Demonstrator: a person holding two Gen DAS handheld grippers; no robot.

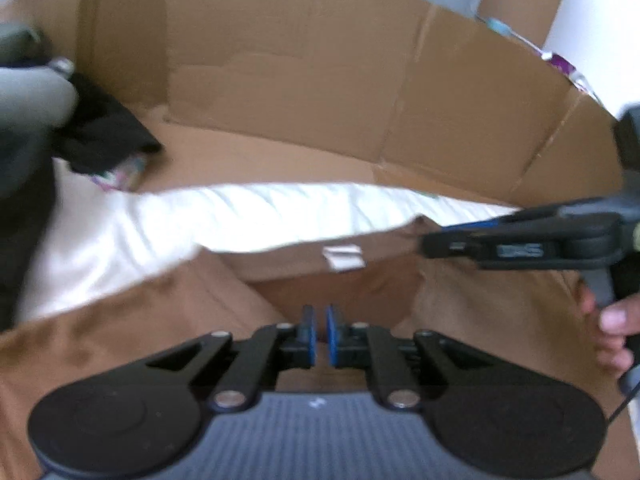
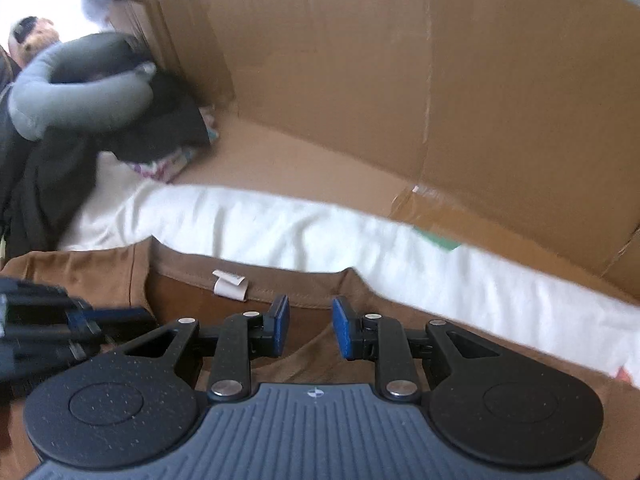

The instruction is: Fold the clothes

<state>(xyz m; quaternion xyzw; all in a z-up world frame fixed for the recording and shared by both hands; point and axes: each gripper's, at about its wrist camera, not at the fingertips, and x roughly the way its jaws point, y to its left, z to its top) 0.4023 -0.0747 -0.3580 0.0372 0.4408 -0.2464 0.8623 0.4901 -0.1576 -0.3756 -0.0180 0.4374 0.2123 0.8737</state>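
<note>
- Brown garment (image 2: 280,304) lies spread on the white sheet (image 2: 280,224) of what I take to be a bed, collar edge and its small white label (image 2: 229,283) facing up, cardboard walls (image 2: 360,80) standing behind.
- My left hand-held gripper (image 1: 319,334) has its blue pads nearly together just above the brown cloth; I cannot tell whether any fabric is pinched between them.
- My right hand-held gripper (image 2: 310,328) stands with its jaws apart, low over the neckline and holding nothing.
- From the left view, a raised fold of cloth sits near the collar, so I judge the garment only loosely laid out, not a neat folded stack.
- Dark clothes (image 2: 168,128) and a grey cushion (image 2: 80,92) are heaped at the far left; whether they are folded, I cannot tell.
</note>
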